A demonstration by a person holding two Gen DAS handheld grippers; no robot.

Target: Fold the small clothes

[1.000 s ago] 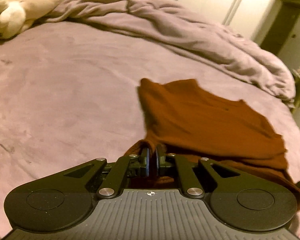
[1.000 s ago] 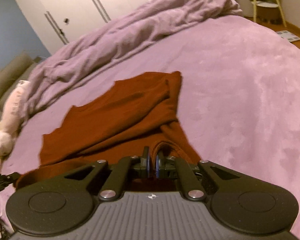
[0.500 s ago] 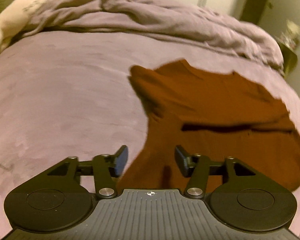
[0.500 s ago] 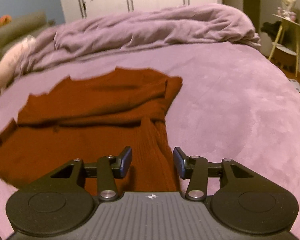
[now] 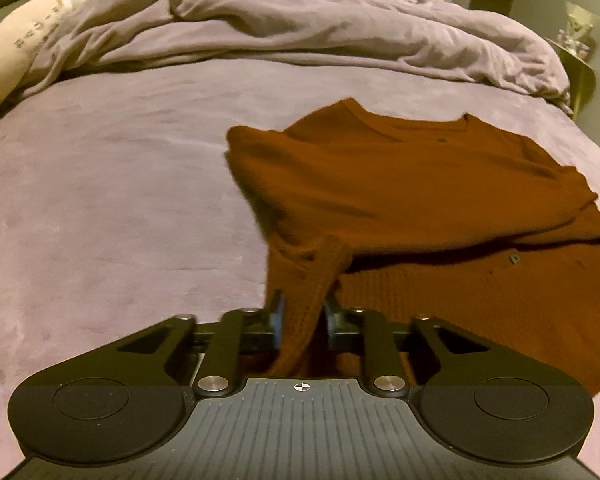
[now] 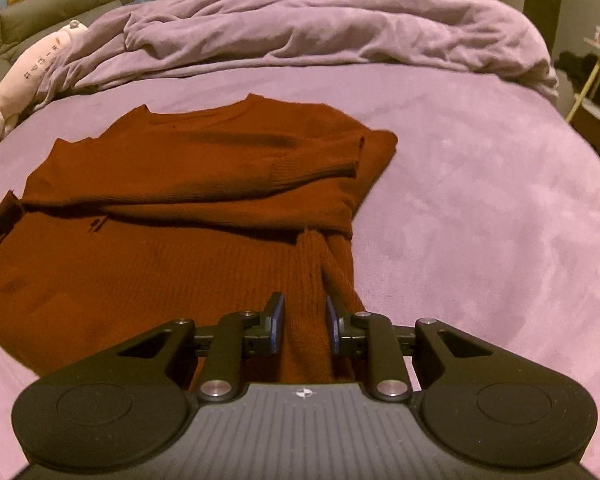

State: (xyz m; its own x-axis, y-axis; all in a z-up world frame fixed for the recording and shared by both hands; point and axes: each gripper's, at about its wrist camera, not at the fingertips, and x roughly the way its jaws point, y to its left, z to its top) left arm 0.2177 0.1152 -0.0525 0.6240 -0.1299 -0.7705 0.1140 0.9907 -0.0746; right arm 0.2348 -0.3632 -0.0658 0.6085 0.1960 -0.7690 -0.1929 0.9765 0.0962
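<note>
A rust-brown knit sweater (image 5: 420,184) lies on the purple bed sheet (image 5: 100,200), its upper half folded down over the ribbed lower part. My left gripper (image 5: 304,316) sits at the sweater's left edge. Its jaws are closing and press on a raised ridge of the knit. In the right wrist view the same sweater (image 6: 180,168) spreads to the left, one sleeve laid across it. My right gripper (image 6: 305,320) is at the sweater's right edge. Its jaws are closing around a fold of fabric, with a small gap still showing.
A crumpled purple duvet (image 5: 300,28) is heaped along the far side of the bed. A pale plush toy (image 5: 16,52) lies at the far left. A light side table (image 6: 596,80) stands off the bed's right edge, with white wardrobe doors behind.
One second ago both grippers were shut on sweater edges. Half a second ago both stood open above the fabric. Now both are lower, rolled level, and narrowed around fresh folds of the knit.
</note>
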